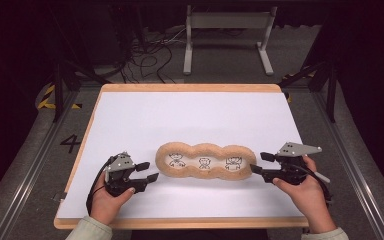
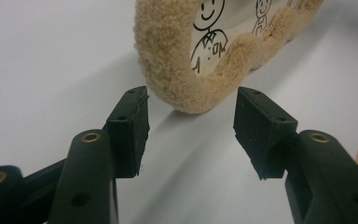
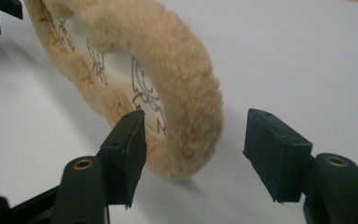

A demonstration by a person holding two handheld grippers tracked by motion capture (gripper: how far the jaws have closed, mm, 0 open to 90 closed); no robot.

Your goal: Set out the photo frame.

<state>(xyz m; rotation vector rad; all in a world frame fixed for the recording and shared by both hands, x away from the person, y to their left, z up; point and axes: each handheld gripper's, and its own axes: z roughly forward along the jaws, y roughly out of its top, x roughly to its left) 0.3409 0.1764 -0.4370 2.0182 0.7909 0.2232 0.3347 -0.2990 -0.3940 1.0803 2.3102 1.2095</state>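
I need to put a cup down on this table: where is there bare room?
The white sheet is bare behind the fuzzy frame. Crowded beside it, where the left gripper and right gripper flank its ends.

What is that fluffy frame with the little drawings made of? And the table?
The frame looks like tan, curly fleece or plush: its surface is nubbly and matte. The drawings seem printed on smooth white card. The table looks like pale wood at its edge, under a smooth white sheet.

Lab-type recording room: dark surroundings, grey carpet floor (image 1: 25, 165), tangled cables (image 1: 147, 57), yellow-black hazard tape (image 1: 47, 97), metal stand frame (image 1: 227, 22), white-topped wooden table (image 1: 190, 112).
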